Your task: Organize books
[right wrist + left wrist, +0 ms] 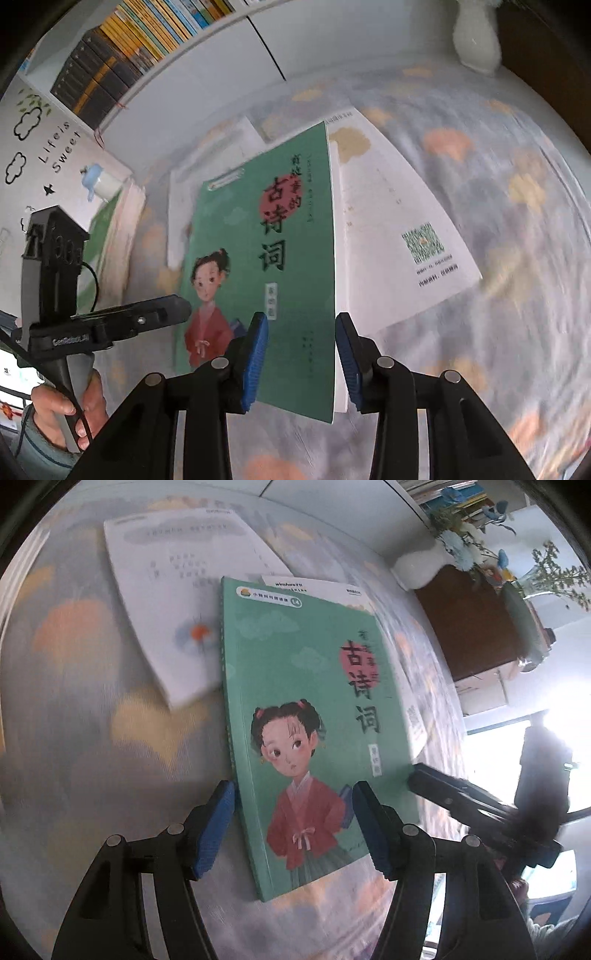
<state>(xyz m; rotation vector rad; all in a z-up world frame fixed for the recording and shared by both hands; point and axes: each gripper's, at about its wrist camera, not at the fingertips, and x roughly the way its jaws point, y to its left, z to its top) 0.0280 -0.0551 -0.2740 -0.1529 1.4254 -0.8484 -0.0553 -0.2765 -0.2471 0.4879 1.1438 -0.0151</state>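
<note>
Nearest in the left wrist view, the left gripper (293, 827) hung with its two blue-padded fingers (218, 830) set apart, clamped on nothing, straddling the near left part of a green paperback book with a painted girl in a red robe on its cover (303, 716). That book lay flat on a table covered in a pale cloth printed with orange and yellow clouds (85, 709), its near corner close to the table's near edge. The right gripper (301, 354) likewise stood with its blue pads (255, 362) parted over the near right edge of the same green book (266, 266); whether the pads touched it could not be told. A hand (70, 406) at the lower left of the right wrist view held the left gripper's handle. Under the green book's right side lay a white paperback book showing a square printed code (402, 236), angled toward the table's right side. Beyond the green book's left edge lay another white book with a small orange and blue flower mark (173, 613), slightly blurred. Near the table's far edge stood a white ceramic vase holding blue flowers (417, 568). Farthest back, a white shelf held a row of upright yellow and dark books (122, 55).
</note>
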